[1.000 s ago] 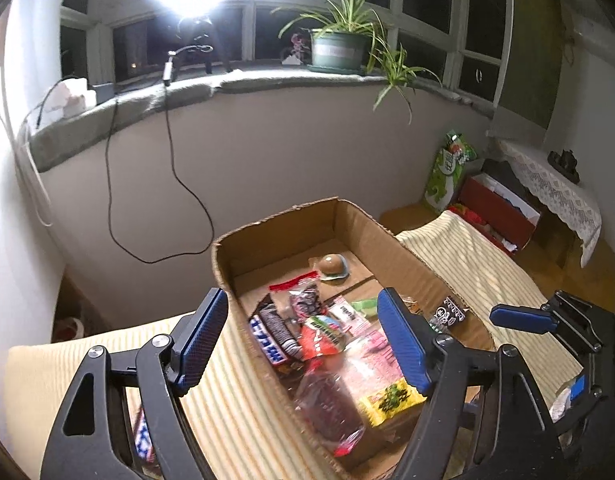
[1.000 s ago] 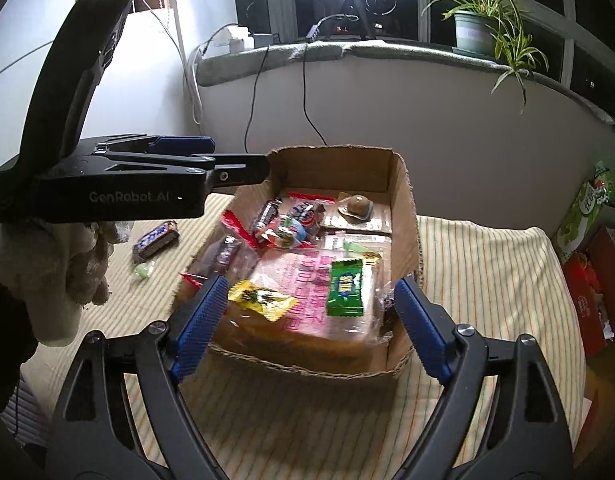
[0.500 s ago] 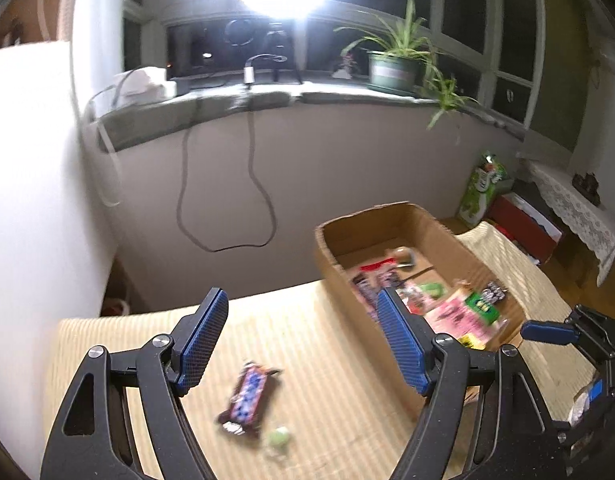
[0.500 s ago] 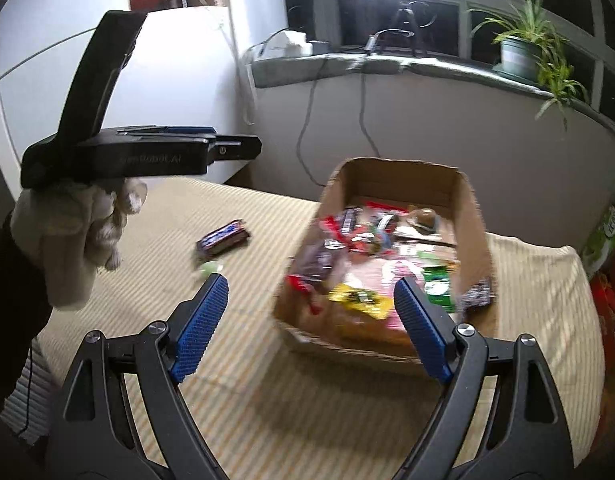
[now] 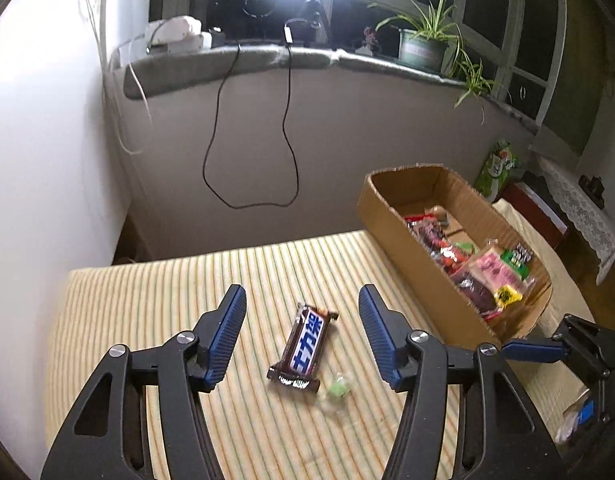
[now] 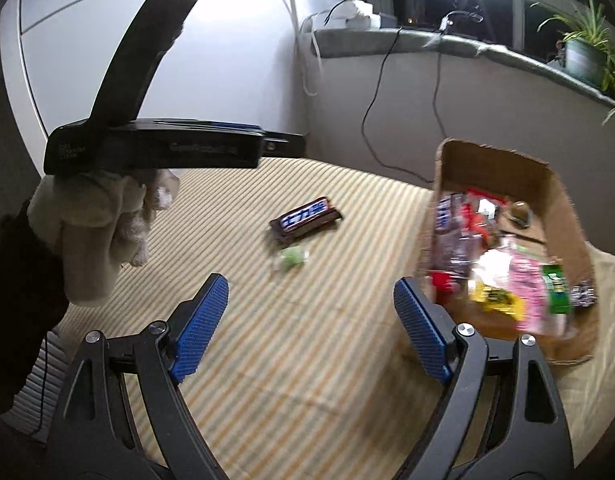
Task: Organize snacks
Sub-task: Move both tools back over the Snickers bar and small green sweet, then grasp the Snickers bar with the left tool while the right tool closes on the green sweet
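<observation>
Lining up over the chocolate bar point(image 5: 305, 347), the left gripper point(image 5: 299, 336) hangs above the striped tabletop point(image 5: 155, 304) with the bar framed between its blue pads point(image 5: 227, 334); its jaws have just been closing but grasp nothing, for the pads stand clear of the wrapper on both sides; the bar lies flat and loose on the cloth, its length running roughly along the gap between the fingers, which by my reading suits a pinch across its narrow width; a small green candy point(image 5: 338, 387) sits just beside the bar's near end, also loose; the cardboard box point(image 5: 407, 248) stands well apart to the right, already crowded with packets, so these two strays are probably what remains to go in; the right gripper point(image 6: 311, 328) is released and spread wide, empty, pointing down at bare cloth between the candy and the box; in its view a gloved hand point(image 6: 95, 232) clasps the left tool's handle, the tool tilted forward and down toward the bar; both tools slope toward the cloth at a similar slant.
</observation>
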`<state>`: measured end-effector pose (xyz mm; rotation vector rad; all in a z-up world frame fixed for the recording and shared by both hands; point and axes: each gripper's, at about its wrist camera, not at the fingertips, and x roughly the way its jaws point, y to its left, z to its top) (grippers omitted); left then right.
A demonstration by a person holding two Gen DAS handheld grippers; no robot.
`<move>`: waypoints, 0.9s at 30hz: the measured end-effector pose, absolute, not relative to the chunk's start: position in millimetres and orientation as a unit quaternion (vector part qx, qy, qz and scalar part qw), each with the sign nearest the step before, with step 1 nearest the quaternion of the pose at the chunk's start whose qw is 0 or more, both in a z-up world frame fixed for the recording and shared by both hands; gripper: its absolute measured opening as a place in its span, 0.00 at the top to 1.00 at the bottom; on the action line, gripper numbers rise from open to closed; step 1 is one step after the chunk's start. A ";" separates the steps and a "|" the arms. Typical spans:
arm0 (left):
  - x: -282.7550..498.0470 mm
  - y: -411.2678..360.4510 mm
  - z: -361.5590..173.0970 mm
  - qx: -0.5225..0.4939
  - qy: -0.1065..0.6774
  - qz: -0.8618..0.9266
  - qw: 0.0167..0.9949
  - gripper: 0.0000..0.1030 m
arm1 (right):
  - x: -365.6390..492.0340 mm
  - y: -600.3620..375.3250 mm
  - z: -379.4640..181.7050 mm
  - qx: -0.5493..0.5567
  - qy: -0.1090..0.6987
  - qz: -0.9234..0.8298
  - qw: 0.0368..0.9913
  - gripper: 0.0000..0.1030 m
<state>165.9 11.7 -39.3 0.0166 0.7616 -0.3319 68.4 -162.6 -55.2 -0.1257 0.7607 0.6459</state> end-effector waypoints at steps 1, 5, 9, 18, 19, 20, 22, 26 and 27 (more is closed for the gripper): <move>167.3 11.6 -42.4 0.008 0.373 -0.164 0.913 0.47 | 69.8 -156.7 -58.3 -0.060 0.369 0.313 0.873 0.15; 173.0 11.6 -54.3 0.007 0.386 -0.174 0.906 0.52 | 75.8 -137.5 -70.7 -0.069 0.382 0.316 0.866 0.21; 178.1 12.4 -66.1 0.005 0.397 -0.180 0.900 0.56 | 86.3 -126.6 -84.3 -0.068 0.401 0.313 0.858 0.26; 190.7 13.0 -85.2 0.008 0.417 -0.185 0.890 0.63 | 117.5 -109.3 -112.7 -0.056 0.440 0.303 0.843 0.43; 192.3 12.7 -87.0 0.008 0.419 -0.186 0.889 0.63 | 120.8 -106.8 -116.3 -0.057 0.444 0.300 0.842 0.45; 193.3 12.1 -88.1 0.009 0.420 -0.187 0.888 0.64 | 123.1 -105.4 -118.4 -0.057 0.447 0.300 0.841 0.46; 195.4 10.8 -90.5 0.013 0.422 -0.189 0.886 0.64 | 126.5 -100.3 -122.3 -0.057 0.450 0.299 0.840 0.46; 198.2 8.0 -95.4 0.015 0.426 -0.192 0.884 0.64 | 132.0 -91.0 -123.9 -0.063 0.448 0.296 0.841 0.46; 199.1 8.1 -96.6 0.014 0.427 -0.193 0.883 0.65 | 132.6 -89.8 -123.8 -0.064 0.447 0.295 0.842 0.46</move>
